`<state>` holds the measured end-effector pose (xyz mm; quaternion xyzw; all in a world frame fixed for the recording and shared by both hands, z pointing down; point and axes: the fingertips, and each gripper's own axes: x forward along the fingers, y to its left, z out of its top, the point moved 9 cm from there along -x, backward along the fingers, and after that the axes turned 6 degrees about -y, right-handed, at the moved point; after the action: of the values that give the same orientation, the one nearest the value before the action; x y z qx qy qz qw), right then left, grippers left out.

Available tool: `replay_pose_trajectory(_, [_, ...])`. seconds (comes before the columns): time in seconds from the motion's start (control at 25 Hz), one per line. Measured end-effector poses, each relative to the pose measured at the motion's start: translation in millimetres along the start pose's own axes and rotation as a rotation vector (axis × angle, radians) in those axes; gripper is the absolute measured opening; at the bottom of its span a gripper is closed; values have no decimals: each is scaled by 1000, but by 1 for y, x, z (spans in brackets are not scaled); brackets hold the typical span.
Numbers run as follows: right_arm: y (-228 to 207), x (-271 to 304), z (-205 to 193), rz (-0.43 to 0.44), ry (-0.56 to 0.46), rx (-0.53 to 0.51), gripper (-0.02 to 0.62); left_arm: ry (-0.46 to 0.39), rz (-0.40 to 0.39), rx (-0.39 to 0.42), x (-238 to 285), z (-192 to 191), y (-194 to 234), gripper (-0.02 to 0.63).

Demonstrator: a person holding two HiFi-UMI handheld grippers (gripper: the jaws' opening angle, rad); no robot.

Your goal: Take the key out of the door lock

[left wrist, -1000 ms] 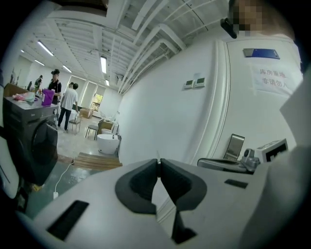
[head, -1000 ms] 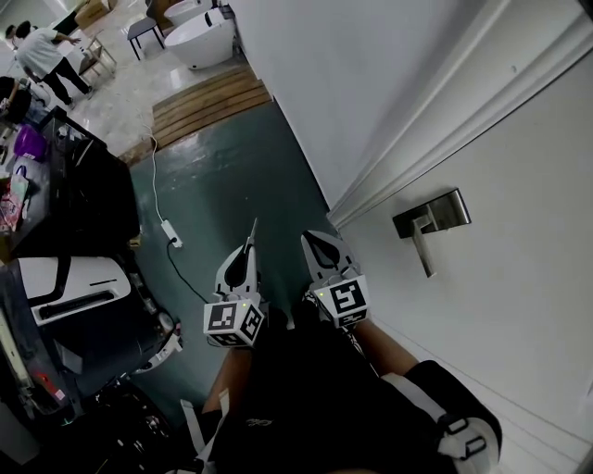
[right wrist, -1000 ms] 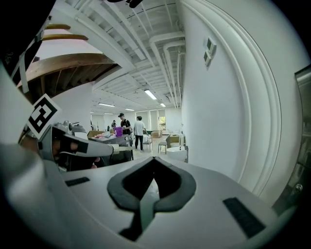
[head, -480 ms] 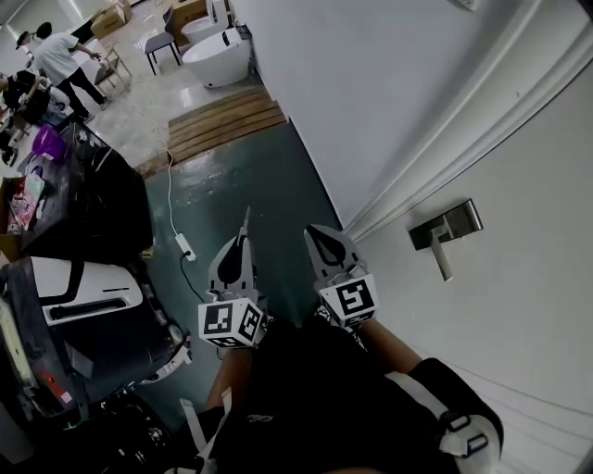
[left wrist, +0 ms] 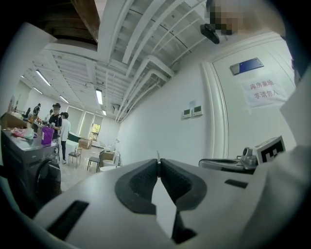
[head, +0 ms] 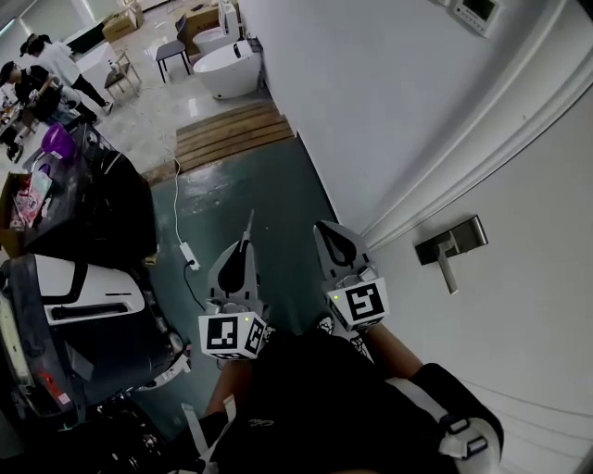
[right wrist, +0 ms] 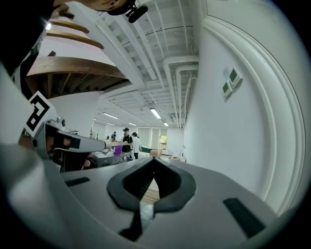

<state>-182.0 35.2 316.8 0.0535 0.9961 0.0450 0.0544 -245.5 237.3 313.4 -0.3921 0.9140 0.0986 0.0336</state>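
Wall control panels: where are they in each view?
Head view: wall control panels at the top right edge, cropped.
Left gripper view: right of centre, about mid-height.
Right gripper view: upper right.
Shared landmark: the white door frame beside them.

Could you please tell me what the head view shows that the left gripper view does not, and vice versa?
Only the head view shows the door handle and the power strip on the floor. Only the left gripper view shows the ceiling light and the paper notice on the door. Both show the left gripper, its jaws shut on a thin sliver, and the right gripper.
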Motion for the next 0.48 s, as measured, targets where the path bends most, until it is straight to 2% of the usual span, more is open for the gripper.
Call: replay_pose_trajectory(0.48, [6, 6, 12, 1, -18, -32, 8, -15, 17, -8, -2, 4, 8, 35])
